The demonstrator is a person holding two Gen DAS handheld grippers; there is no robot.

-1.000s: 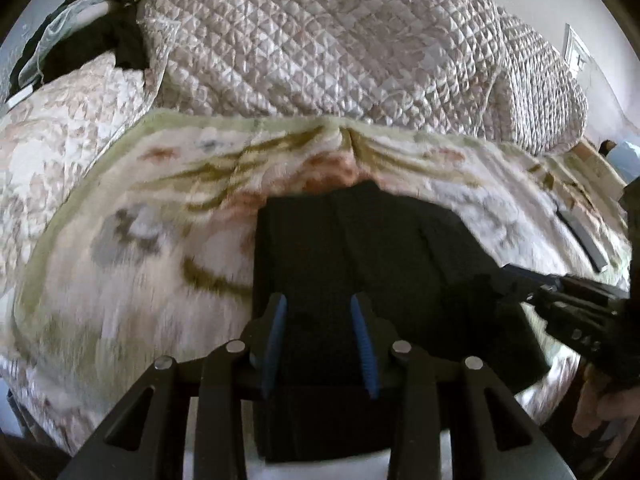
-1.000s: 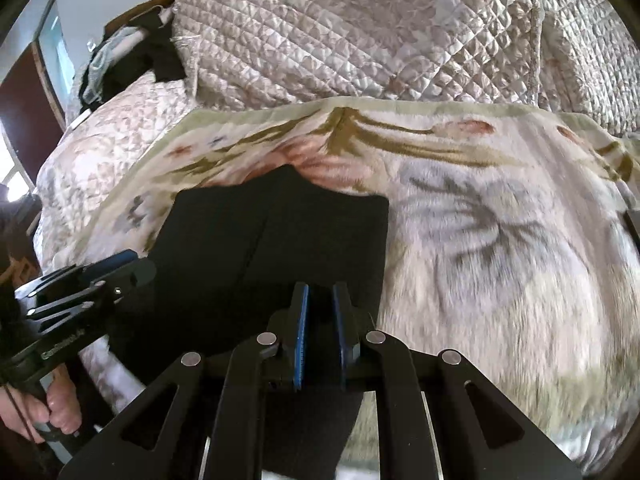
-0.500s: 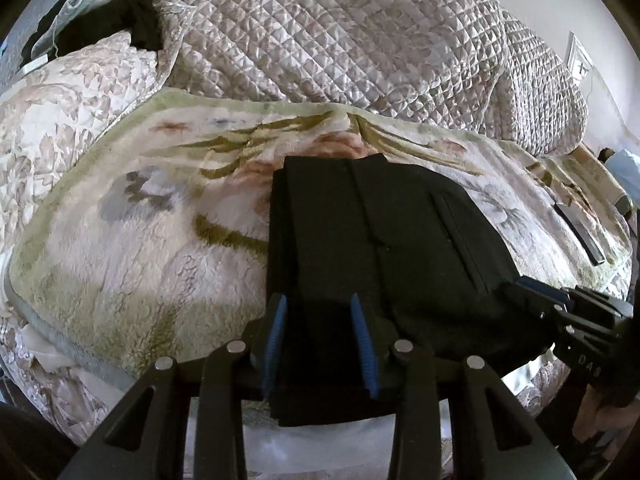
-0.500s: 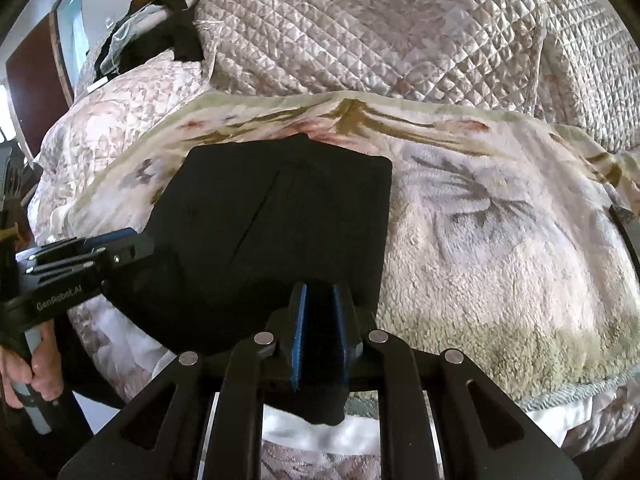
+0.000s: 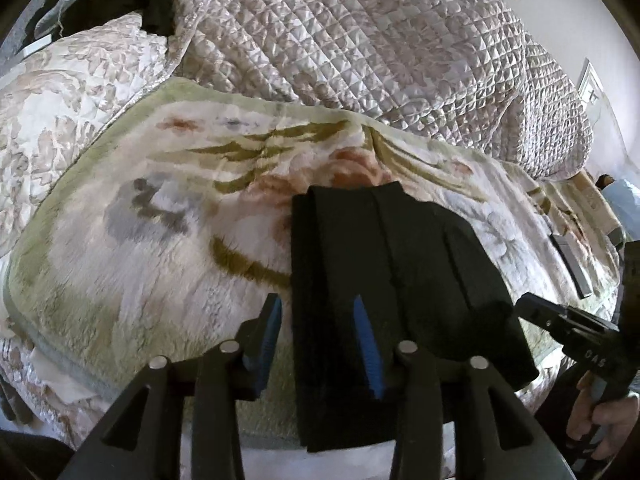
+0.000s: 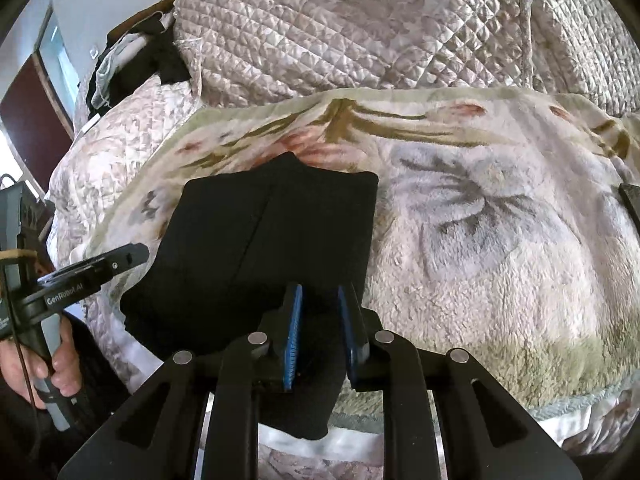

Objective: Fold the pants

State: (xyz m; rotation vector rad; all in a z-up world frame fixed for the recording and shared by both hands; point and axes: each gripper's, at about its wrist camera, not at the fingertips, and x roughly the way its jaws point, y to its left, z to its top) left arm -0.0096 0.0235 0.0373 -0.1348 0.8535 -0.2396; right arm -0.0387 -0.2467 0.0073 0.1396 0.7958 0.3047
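Observation:
The black pants point(image 5: 384, 272) lie folded into a thick rectangle on the floral fleece blanket point(image 5: 160, 248), with their near end hanging over the bed's edge. My left gripper point(image 5: 320, 340) straddles the pants' near left edge. Its jaws are opening, one blue pad over the blanket and the other over the cloth, neither pressing. My right gripper point(image 6: 320, 336) is at the pants' point(image 6: 272, 248) near right corner. Its jaws are opening too, with black cloth loose between the pads. Each view shows the other gripper beside the pants: the right gripper point(image 5: 528, 306) and the left gripper point(image 6: 134, 256).
A heaped quilted bedspread point(image 5: 360, 40) fills the back of the bed. Dark clothes point(image 6: 160, 60) are piled at the back left. A flat dark object point(image 5: 572, 268) lies on the blanket to the right. A hand point(image 6: 48, 364) holds the left gripper's handle.
Both grippers' jaws have widened. The left gripper has shifted left, so the pants' left edge now lies between its fingers. The pants lie flatter on the blanket.

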